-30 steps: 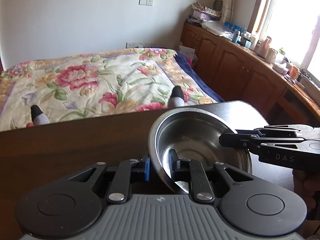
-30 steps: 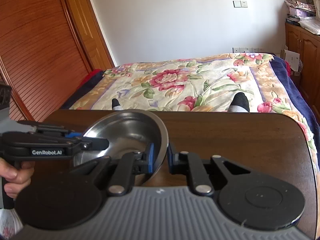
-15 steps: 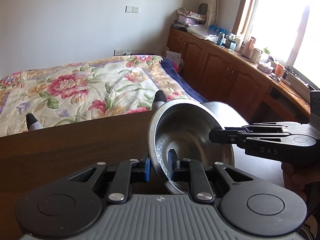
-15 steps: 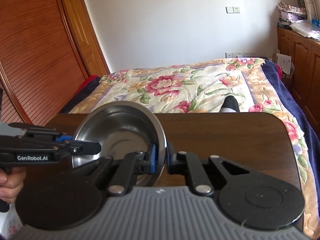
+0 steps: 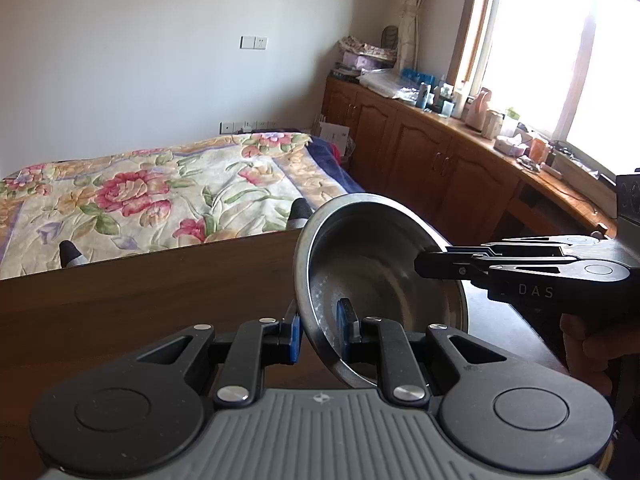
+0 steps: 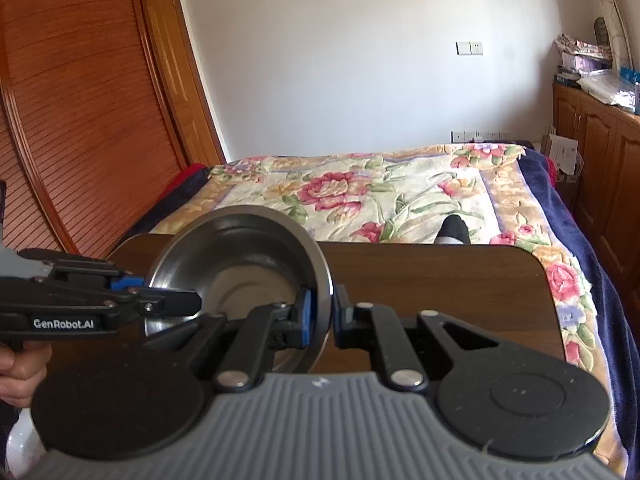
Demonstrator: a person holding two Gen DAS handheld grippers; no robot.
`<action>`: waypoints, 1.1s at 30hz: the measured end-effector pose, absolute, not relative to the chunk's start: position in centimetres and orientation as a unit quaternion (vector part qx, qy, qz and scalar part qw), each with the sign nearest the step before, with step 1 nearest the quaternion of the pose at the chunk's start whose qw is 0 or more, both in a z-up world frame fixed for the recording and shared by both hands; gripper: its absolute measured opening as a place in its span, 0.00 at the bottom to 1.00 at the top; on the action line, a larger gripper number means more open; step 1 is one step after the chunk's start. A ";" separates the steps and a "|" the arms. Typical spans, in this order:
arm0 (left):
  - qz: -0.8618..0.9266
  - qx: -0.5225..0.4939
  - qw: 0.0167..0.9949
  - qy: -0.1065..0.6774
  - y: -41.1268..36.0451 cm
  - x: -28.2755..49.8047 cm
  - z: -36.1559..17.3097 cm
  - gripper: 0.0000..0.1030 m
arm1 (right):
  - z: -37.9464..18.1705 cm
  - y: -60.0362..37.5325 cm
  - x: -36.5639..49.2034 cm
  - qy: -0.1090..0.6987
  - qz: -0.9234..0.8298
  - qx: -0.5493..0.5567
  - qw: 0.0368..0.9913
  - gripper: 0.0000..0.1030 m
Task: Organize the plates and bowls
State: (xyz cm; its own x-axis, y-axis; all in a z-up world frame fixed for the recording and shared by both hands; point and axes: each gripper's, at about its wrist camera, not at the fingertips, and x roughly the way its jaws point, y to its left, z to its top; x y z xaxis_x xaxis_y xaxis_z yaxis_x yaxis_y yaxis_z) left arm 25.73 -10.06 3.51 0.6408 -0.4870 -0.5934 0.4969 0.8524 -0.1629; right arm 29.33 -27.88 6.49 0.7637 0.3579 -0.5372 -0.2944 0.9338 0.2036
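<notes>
bowl [image 5: 372, 264]: plain steel, round, shiny rim, dull grey inside with a bit of whitish speckle near the bottom. Tipped up on edge, held above the dark wood counter [image 5: 160, 292], not resting flat on it.
left hand-held gripper [image 5: 318, 330]: pinched nearly closed on the bowl's near rim, one blue pad outside, the other finger inside.
right hand-held gripper [image 6: 322, 314]: same deal on the opposite rim, clamped tight with the wall between its pads.
bed [image 6: 380, 192]: flowery quilt, right behind the counter.
</notes>
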 end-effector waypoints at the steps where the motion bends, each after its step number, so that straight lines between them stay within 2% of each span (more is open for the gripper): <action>1: -0.273 0.009 0.906 0.323 -10.1 25.3 3.7 0.18 | 6.7 -27.9 29.1 0.294 0.174 0.052 0.938 0.12; 13: -0.285 0.014 0.911 0.298 -9.8 20.0 5.3 0.18 | 8.4 -28.1 24.9 0.271 0.175 0.039 0.946 0.12; 33: -0.294 0.009 0.903 0.312 -9.2 12.5 3.0 0.18 | 6.8 -28.1 18.9 0.273 0.179 0.024 0.945 0.12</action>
State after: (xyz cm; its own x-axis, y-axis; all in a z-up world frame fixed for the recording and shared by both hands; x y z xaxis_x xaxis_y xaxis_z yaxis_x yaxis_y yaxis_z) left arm 12.48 -9.18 3.00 0.6320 -0.5255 -0.5697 0.5369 0.8269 -0.1671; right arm 18.87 -28.08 6.85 0.7864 0.3524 -0.5074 -0.3260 0.9344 0.1438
